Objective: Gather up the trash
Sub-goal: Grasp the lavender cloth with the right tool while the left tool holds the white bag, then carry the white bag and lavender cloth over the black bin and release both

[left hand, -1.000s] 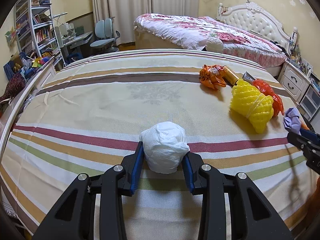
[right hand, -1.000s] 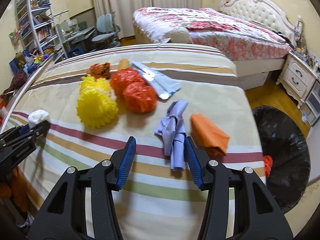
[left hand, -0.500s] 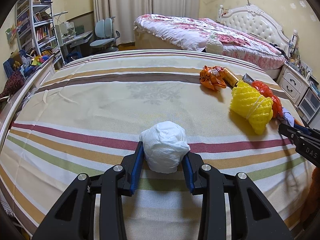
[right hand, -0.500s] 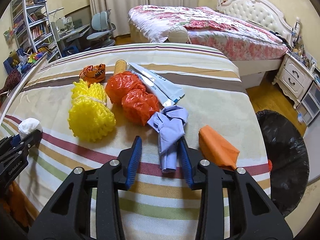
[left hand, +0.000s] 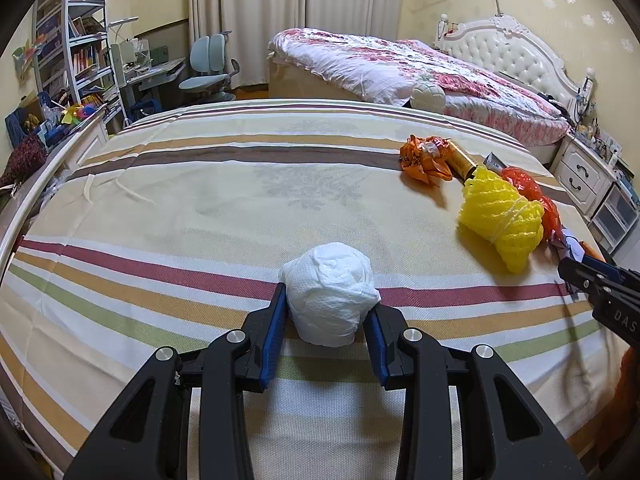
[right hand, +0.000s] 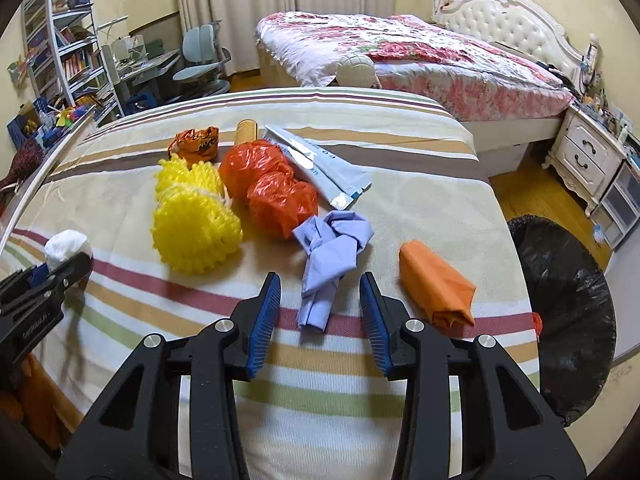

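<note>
Trash: white wad (left hand: 330, 292) low centre, clamped in my left gripper (left hand: 326, 316) | purple scrap (right hand: 328, 252) mid-frame, loose between my right gripper (right hand: 320, 308) jaws, which just reopened | risk: closing on its thin tail, scrap slips before the black bin (right hand: 568, 320) at right

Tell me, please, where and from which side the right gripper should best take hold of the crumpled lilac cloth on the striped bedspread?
Probably at its narrow lower strip: the lilac cloth bunches into a wide knot at the top and tapers toward the right gripper. That strip already lies between the open fingers, untouched by either. Coming from above along its length, the fingers would close across its thin width.
</note>
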Available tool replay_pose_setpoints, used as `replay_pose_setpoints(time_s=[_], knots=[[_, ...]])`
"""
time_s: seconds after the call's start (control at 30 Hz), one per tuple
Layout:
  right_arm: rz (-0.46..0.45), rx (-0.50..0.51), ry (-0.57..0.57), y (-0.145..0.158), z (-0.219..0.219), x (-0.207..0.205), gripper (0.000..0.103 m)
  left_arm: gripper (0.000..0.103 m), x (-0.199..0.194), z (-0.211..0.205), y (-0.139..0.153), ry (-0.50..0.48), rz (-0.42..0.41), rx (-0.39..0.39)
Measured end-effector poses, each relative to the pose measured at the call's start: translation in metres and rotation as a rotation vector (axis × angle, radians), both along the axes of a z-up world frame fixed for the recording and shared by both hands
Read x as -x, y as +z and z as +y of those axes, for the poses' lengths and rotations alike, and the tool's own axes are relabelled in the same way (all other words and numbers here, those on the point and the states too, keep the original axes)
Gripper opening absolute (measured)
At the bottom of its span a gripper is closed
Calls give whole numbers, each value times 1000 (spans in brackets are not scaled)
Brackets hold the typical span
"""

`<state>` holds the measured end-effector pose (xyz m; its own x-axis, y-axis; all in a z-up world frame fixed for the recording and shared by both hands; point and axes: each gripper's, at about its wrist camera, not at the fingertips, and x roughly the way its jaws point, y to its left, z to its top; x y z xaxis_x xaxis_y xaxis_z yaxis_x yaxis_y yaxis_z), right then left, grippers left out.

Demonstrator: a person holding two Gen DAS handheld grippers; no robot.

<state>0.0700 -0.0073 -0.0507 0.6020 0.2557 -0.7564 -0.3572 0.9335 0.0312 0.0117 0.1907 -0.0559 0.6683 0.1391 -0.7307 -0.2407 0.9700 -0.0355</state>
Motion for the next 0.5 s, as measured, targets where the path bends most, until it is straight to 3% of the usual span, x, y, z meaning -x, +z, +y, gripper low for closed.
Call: replay_pose_setpoints(time_s=[0.2, 0.3, 0.5], knots=[[8, 19, -4, -5, 9, -13, 40, 37, 0, 0, 0, 0, 0, 2], [7, 21, -7, -5, 10, -14, 23, 37, 0, 0, 0, 0, 0, 1], [2, 5, -3, -4, 5, -6, 23, 37, 0, 0, 0, 1, -2, 0]])
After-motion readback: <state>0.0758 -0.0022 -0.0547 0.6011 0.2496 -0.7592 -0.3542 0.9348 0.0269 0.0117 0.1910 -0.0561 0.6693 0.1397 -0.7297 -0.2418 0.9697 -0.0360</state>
